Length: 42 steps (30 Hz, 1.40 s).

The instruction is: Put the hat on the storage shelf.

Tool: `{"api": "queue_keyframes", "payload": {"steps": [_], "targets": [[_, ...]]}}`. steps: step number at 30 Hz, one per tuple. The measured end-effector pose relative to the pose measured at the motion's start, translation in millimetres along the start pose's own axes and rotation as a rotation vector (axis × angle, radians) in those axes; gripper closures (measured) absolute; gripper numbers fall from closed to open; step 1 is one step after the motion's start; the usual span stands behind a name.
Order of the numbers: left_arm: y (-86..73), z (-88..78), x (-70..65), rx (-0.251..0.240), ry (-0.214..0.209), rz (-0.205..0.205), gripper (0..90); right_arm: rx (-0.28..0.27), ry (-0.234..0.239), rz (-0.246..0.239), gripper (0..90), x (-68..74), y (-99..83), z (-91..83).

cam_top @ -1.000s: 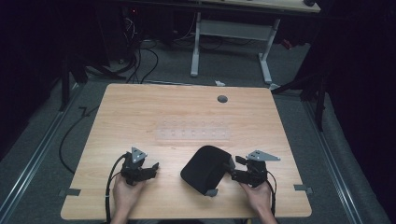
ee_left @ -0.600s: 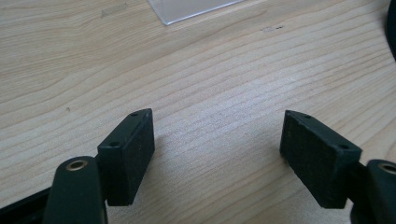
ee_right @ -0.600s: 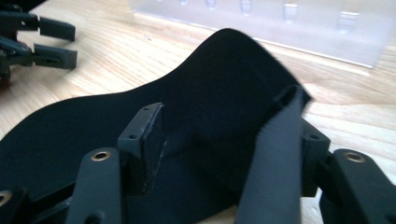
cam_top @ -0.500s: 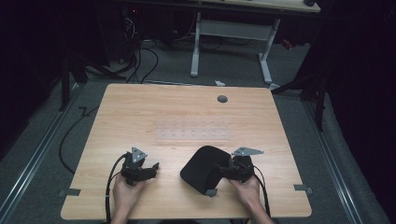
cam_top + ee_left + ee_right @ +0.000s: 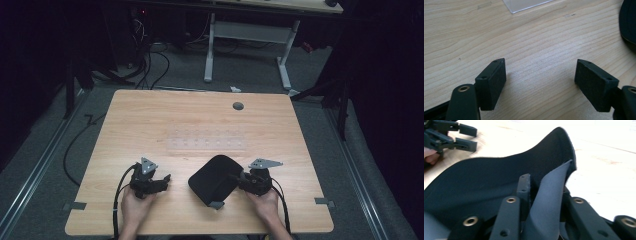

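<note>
A black flexible pad point(image 5: 212, 176) lies on the wooden table point(image 5: 150, 120) near the front edge. My right gripper point(image 5: 238, 181) is at the pad's right edge. Its jaws have just been closing and now pinch that edge, which curls up with its grey underside showing point(image 5: 549, 195). In the right gripper view, the pad point(image 5: 486, 180) spreads away from my right gripper point(image 5: 544, 192). My left gripper point(image 5: 166, 179) rests on the table left of the pad, open with bare wood between its pads point(image 5: 492, 82). The pad's rim point(image 5: 629, 22) shows at the far right of the left gripper view.
A clear plastic strip point(image 5: 207, 142) lies flat in the middle of the table, its corner point(image 5: 524, 5) ahead of the left gripper. A round grey grommet point(image 5: 238, 106) sits near the far edge. A table frame and cables stand on the floor beyond.
My right gripper has moved left to the pad's right edge and closed on it, and that edge is now curled up. The left gripper has stayed put.
</note>
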<state>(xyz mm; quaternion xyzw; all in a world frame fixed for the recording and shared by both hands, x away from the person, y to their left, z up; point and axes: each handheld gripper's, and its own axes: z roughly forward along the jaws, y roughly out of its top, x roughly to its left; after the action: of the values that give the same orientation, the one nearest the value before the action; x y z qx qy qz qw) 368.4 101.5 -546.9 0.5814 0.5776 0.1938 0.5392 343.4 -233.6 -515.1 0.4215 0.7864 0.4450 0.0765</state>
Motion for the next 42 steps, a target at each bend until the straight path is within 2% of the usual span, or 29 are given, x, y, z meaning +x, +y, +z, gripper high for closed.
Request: {"api": "queue_keyframes", "payload": {"steps": [3, 4, 8, 20, 32, 37, 39, 41, 42], "targets": [[-0.1, 0.0, 0.0, 0.001, 0.0, 0.001, 25.5, -0.002, 0.02, 0.004, 78.7, -0.7, -1.8, -0.8], [-0.1, 0.0, 0.0, 0.001, 0.0, 0.001, 25.5, -0.011, 0.04, 0.018, 81.7, -1.9, -3.5, -2.2], [-0.5, -0.4, -0.2, 0.003, -0.002, 0.007, 25.3, -0.019, 0.059, 0.028, 84.3, -1.8, -4.0, -5.6], [-1.0, -1.3, -1.1, 0.003, 0.0, 0.005, 25.7, -0.043, 0.056, -0.006, 85.4, 9.7, 6.4, -14.4], [0.1, 0.6, -0.1, 0.011, -0.008, 0.01, 23.9, -0.114, 0.064, 0.048, 85.4, 4.3, 7.0, -31.5], [0.3, 1.0, 0.3, 0.01, -0.014, 0.011, 23.9, -0.123, 0.063, 0.06, 85.4, 3.0, 6.9, -34.8], [1.0, -0.2, 0.0, 0.014, -0.011, 0.011, 26.8, -0.121, 0.062, 0.061, 85.4, 3.4, 7.0, -36.3], [0.5, -0.7, -0.7, 0.009, -0.008, 0.022, 28.1, -0.128, 0.062, 0.055, 85.4, 3.9, 6.9, -38.6], [0.2, -1.6, -1.6, 0.0, -0.003, 0.041, 27.6, -0.13, 0.061, 0.057, 85.4, 4.1, 6.8, -39.7]]}}
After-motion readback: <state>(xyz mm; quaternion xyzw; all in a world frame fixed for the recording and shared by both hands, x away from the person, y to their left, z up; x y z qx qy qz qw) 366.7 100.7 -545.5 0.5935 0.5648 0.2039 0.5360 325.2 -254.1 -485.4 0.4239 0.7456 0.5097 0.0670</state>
